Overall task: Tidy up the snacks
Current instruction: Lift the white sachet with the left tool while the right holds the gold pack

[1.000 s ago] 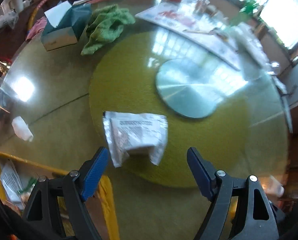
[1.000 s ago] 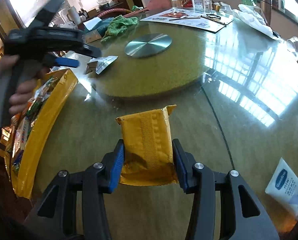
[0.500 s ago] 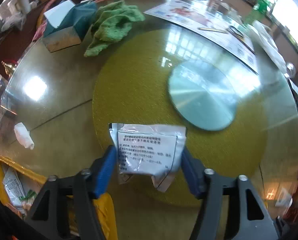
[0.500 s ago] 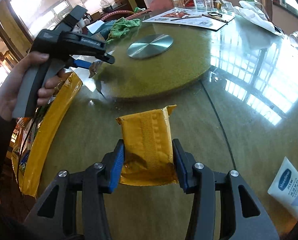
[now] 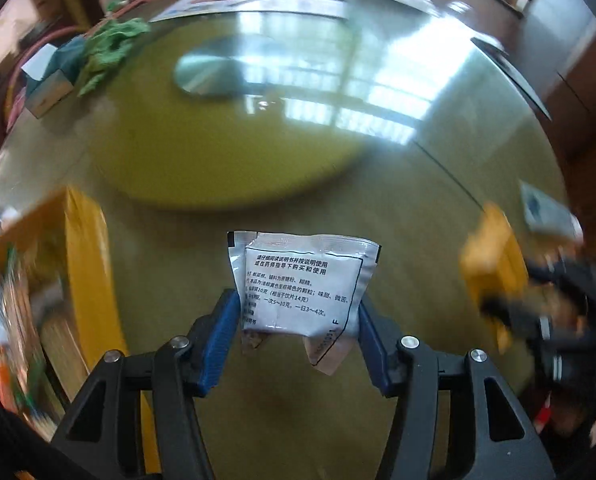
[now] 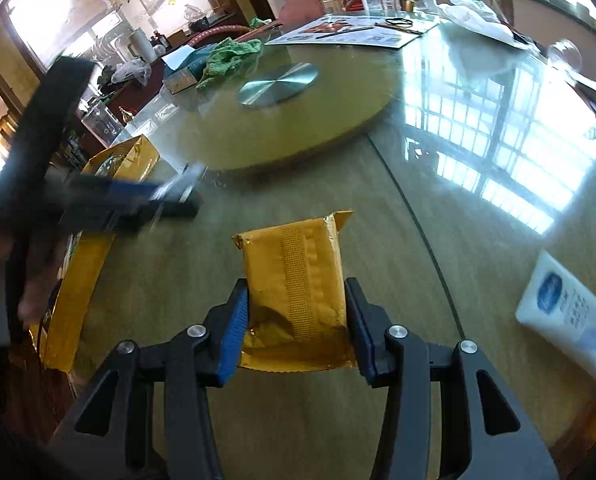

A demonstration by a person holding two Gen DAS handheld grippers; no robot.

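While blurred, tools (image 5: pixel 298 316) (image 6: pixel 297 316) pinch crinkly packets (image 5: pixel 303 280) (image 6: pixel 296 276).

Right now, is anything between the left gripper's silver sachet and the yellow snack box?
Nothing visible. The left gripper holds the silver sachet above bare table, and the open-topped yellow snack box sits to its left. The right gripper, holding the gold packet, is on the far side.

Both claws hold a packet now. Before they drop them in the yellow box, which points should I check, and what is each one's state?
1. Left claw shut on silver sachet: ok.
2. Right claw shut on gold packet: ok.
3. Yellow box open at the top: ok.
4. Free room inside the box: cannot tell, view blurred.
5. Left claw above the box: not ok, box lies to its left.
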